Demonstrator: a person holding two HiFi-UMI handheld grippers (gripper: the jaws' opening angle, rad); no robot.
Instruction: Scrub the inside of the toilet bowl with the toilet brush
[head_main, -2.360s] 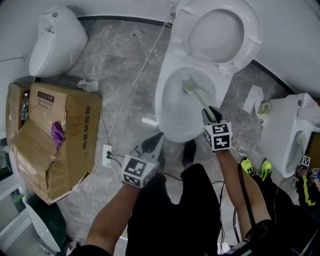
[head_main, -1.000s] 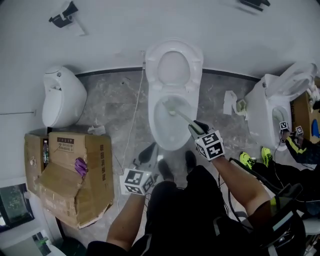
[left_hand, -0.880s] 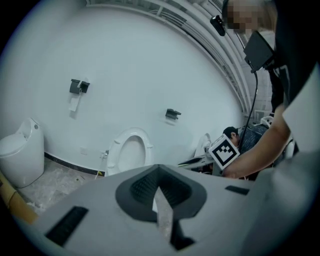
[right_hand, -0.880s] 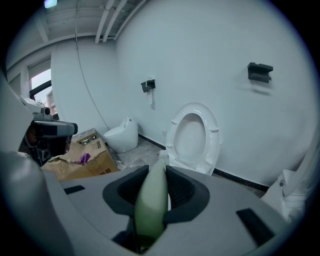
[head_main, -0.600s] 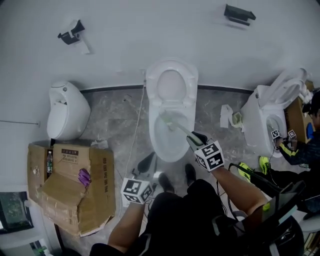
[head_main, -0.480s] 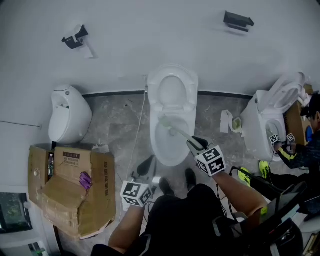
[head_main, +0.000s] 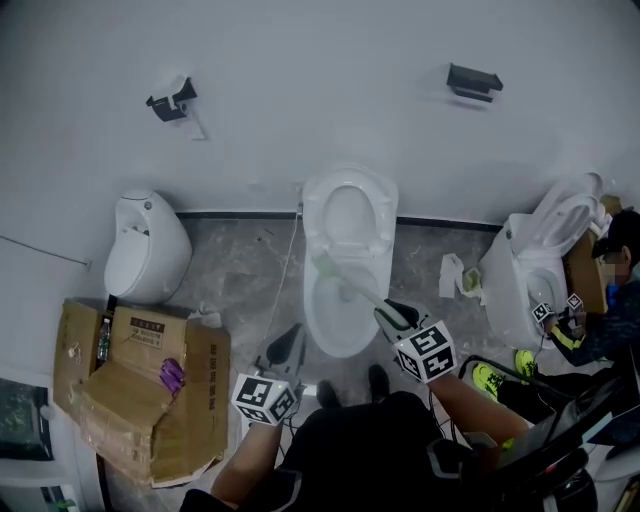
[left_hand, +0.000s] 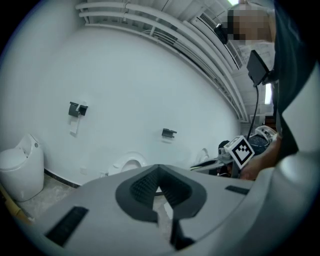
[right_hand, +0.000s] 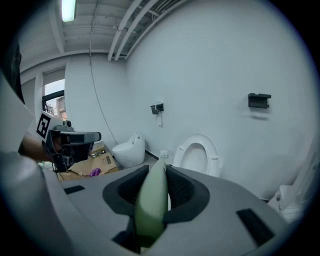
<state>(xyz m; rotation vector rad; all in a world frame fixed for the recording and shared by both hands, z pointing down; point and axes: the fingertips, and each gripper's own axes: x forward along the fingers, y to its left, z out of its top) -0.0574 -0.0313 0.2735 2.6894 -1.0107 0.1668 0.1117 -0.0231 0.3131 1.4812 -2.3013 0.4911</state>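
Pale green plastic, one item: toilet brush (head_main: 356, 292), a long slim handle with a small, lighter bristle head at the far end. Location: the handle end is pinched in the right claw (head_main: 397, 316), pads closed on either side of the shaft. The shaft slants up-left across the toilet bowl (head_main: 320, 332). The head lies over the rear of the opening, just below the raised seat and lid (head_main: 350, 214); whether it touches the porcelain cannot be told. Handling, as judged: light, with a stiff shaft that probably flexes a little under scrubbing pressure. It is smooth and rounded, so liable to twist or slip between the pads, more so when wet. The hold at the very end gives reach but little leverage; a hold further down the shaft would steer better. Left claw (head_main: 289, 343): pressed together, nothing in it, held low by the bowl's front left, apart from the brush. Surroundings: a white cable (head_main: 285, 262) trails over the grey stone floor (head_main: 235, 270) just left of the bowl. An egg-shaped toilet (head_main: 146, 250) and a torn cardboard box (head_main: 140, 380) stand well to the left. Crumpled paper (head_main: 452, 272) lies to the right, then a further toilet (head_main: 535, 265) with another person (head_main: 612, 290) at it. Obstruction: none over the bowl, though the upright seat stands close behind the brush head and could be knocked.
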